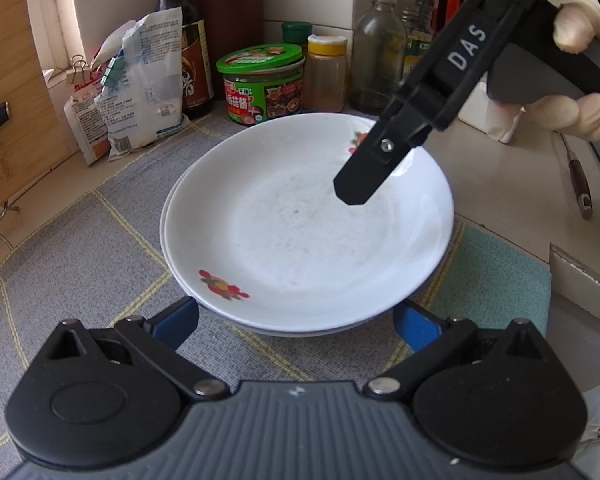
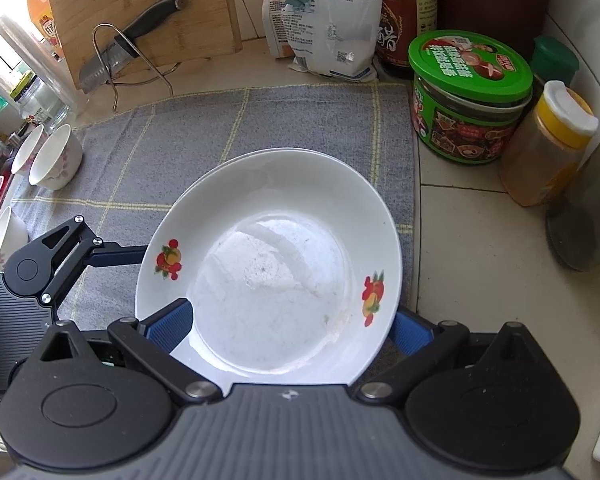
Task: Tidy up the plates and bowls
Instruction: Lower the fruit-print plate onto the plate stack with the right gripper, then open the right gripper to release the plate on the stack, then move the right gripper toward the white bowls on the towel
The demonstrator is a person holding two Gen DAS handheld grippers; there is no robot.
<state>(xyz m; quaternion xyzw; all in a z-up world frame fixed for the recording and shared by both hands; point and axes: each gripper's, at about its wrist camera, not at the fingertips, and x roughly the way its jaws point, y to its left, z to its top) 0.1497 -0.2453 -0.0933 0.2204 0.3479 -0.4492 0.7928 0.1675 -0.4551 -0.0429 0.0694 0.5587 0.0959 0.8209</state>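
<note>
Crowding the stacked plates (image 2: 284, 240): jar (image 2: 468, 100), bowls (image 2: 54, 156), both tongs (image 1: 296, 316) (image 2: 292, 320) spread wide, empty.

Left claw (image 1: 296, 320): black linkage arms, blue ribbed pads, silver pivot screws, grey ribbed body. Right claw (image 1: 354, 194): black, lettered "DAS".
</note>
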